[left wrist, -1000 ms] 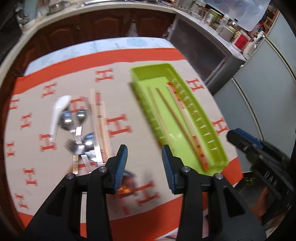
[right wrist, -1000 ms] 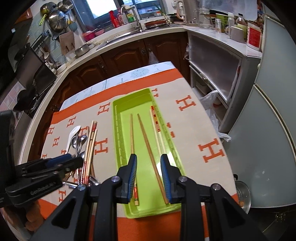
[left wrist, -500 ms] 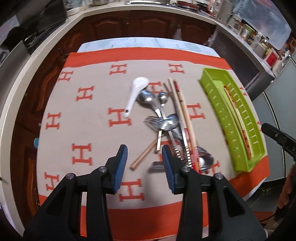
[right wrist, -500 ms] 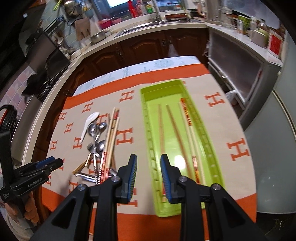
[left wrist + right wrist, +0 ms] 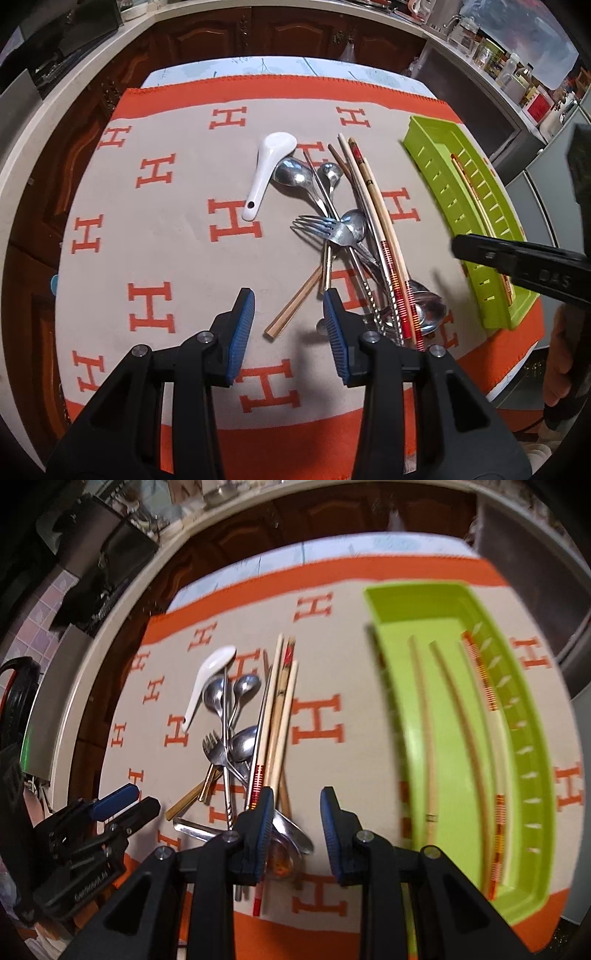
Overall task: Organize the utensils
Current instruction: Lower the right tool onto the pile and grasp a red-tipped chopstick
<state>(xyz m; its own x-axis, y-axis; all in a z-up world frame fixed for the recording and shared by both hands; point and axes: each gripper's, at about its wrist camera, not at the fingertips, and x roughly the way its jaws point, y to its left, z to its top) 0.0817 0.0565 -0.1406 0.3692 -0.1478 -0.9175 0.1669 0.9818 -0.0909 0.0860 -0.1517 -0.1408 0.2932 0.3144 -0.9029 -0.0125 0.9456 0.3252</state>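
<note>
utensils (image 5: 347,236) lie in a loose heap on the beige cloth (image 5: 177,258) with orange h marks, just to the left of the green tray (image 5: 532,812). in the heap, metal spoons (image 5: 295,177) and a fork (image 5: 317,227) cross one another, with long chopsticks (image 5: 373,206) laid over them, some banded red near one end. a white ceramic spoon (image 5: 267,166) rests at the heap's far left edge, touching a metal spoon's bowl. inside the tray lie more chopsticks (image 5: 424,720) lengthwise, two plain and one with red bands against the slotted right wall. the left gripper (image 5: 288,325) hangs over the near left end of the heap, fingers spread wide with nothing between them, a brown chopstick's tip (image 5: 275,328) showing in the gap. the right gripper (image 5: 295,830) hangs between heap and tray, also spread and empty, its left finger (image 5: 260,834) over the big spoon's bowl (image 5: 291,834). dark wooden cabinets (image 5: 295,33) stand beyond the table.
</note>
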